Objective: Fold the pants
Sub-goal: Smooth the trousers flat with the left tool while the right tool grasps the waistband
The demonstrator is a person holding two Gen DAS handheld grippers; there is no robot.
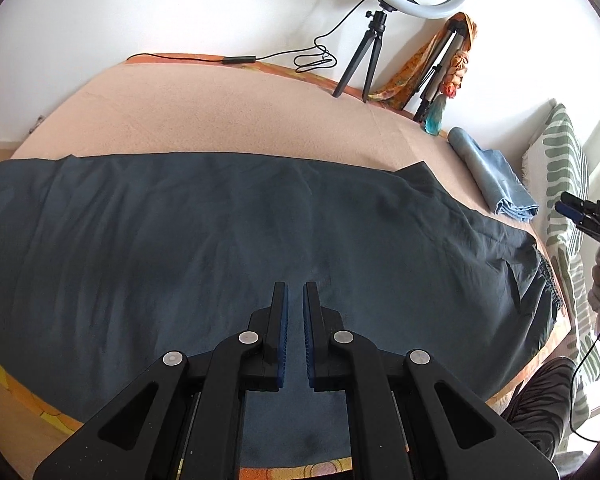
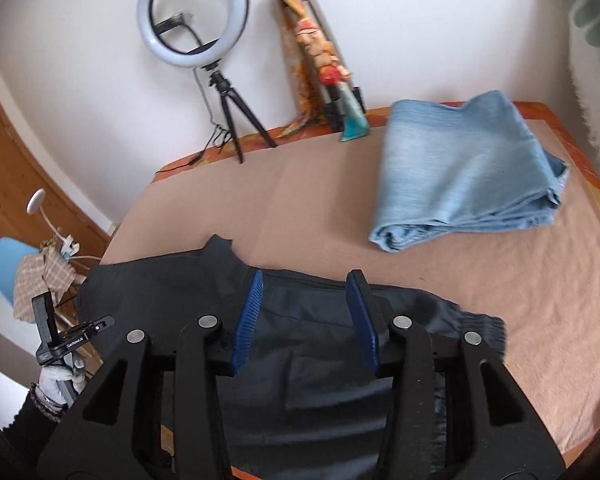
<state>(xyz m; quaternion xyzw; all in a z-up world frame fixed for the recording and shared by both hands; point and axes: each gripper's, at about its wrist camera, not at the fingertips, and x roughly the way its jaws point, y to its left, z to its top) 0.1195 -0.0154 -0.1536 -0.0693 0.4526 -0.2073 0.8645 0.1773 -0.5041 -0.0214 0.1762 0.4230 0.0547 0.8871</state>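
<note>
**Dark pants spread on the bed**

The dark pants (image 1: pixel 220 232) lie flat across the peach bed cover (image 1: pixel 204 116). Above them the left gripper (image 1: pixel 295 292) hangs nearly closed, holding nothing. The right gripper (image 2: pixel 306 280) stands apart-jawed over the pants' waistband, empty. Folded light-blue jeans (image 2: pixel 464 176) rest beyond the pants.

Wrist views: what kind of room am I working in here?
Likely a bedroom used for filming: the dark pants lie on a blanket-covered bed, with a striped pillow at one end and a ring light on a tripod.
</note>
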